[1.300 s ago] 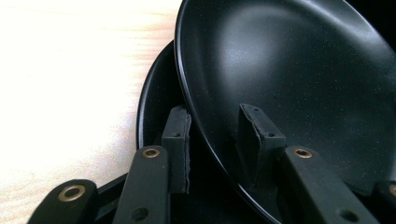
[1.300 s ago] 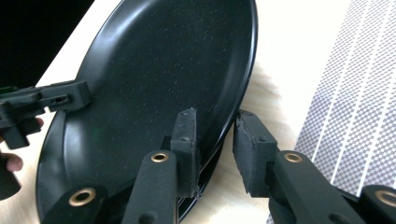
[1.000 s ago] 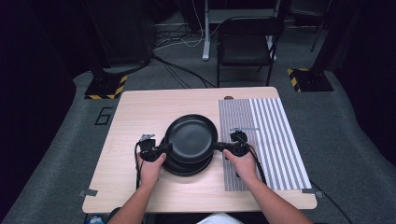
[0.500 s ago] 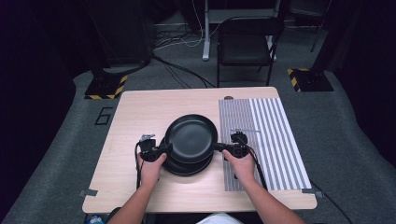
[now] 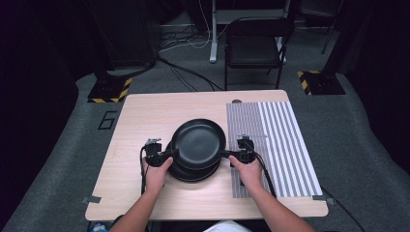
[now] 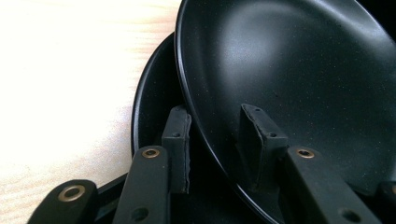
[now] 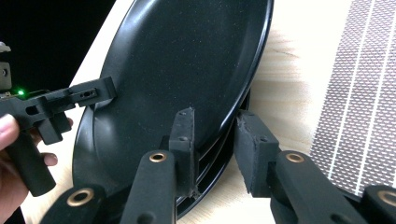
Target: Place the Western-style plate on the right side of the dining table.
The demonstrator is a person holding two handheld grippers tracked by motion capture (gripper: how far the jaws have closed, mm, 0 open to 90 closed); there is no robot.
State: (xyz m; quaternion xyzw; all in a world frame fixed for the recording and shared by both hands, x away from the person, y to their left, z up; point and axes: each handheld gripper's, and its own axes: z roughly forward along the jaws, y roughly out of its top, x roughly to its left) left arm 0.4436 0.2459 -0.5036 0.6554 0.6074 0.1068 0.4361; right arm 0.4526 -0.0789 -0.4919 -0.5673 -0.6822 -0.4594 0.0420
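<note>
Top plate (image 5: 198,142): black, lifted at a slight tilt above the stack, one rim in each gripper, near the middle of the table.
Plates, counted: one raised; the stack (image 5: 193,171) beneath shows at least three rims in the right gripper view (exact count cannot be told).
Left gripper (image 5: 164,155): at the top plate's left rim, jaws narrowed on that rim, one finger (image 6: 176,147) under and one over the lip in the left gripper view.
Right gripper (image 5: 233,155): at the opposite rim, jaws narrow, one finger (image 7: 183,149) on the plate's inner face and the other outside the rim; whether the outer pad presses cannot be told.
Hands, counted: two, one behind each gripper, forearms entering from the near edge of the table.
Grippers, counted: two (the left one also seen far off in the right gripper view, a green light on it).
Table (image 5: 140,116): light wood, one.
Striped mat (image 5: 280,140): one, grey and white, on the table's right part, just beside the stack.
Marker (image 5: 107,120): a figure 6 on the floor left of the table.
Chair (image 5: 254,46): one, dark, folding, beyond the far edge.
Hazard-striped bases (image 5: 109,90): two, on the floor at far left and far right.
</note>
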